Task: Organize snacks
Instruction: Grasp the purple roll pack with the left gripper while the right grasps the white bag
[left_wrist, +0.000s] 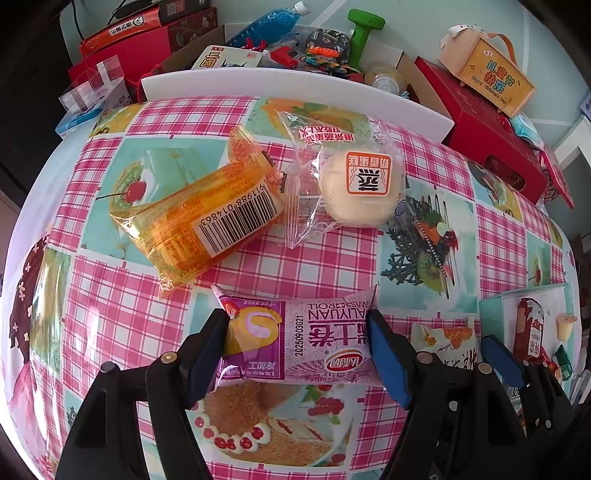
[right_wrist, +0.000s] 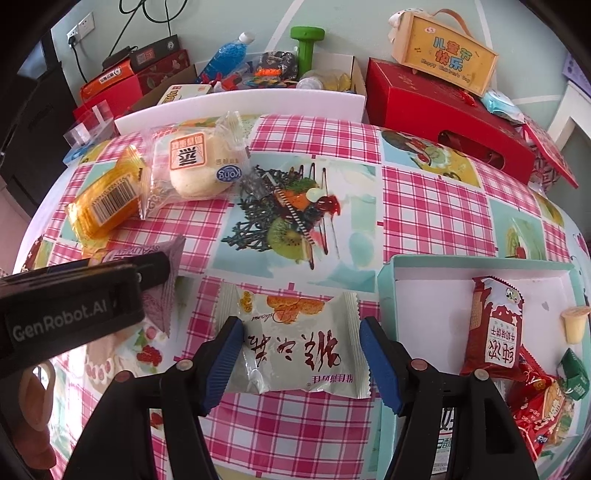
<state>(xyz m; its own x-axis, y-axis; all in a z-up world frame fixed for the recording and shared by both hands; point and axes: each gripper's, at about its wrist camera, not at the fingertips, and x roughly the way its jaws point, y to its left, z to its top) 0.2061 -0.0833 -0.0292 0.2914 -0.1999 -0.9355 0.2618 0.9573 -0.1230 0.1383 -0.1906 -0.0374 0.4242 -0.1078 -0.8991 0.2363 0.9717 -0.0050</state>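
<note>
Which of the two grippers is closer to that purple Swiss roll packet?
Left. The left gripper straddles the purple Swiss roll packet; the right gripper sits off to its side, around the white pastry packet.

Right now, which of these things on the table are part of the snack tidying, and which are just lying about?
Part of the job:
- purple Swiss roll pack
- white pastry pack
- orange cake pack
- steamed cake in clear wrap
- teal box with the red biscuit pack

Just lying about:
- green dumbbell
- blue bottle
- red gift box
- wooden crate
</note>
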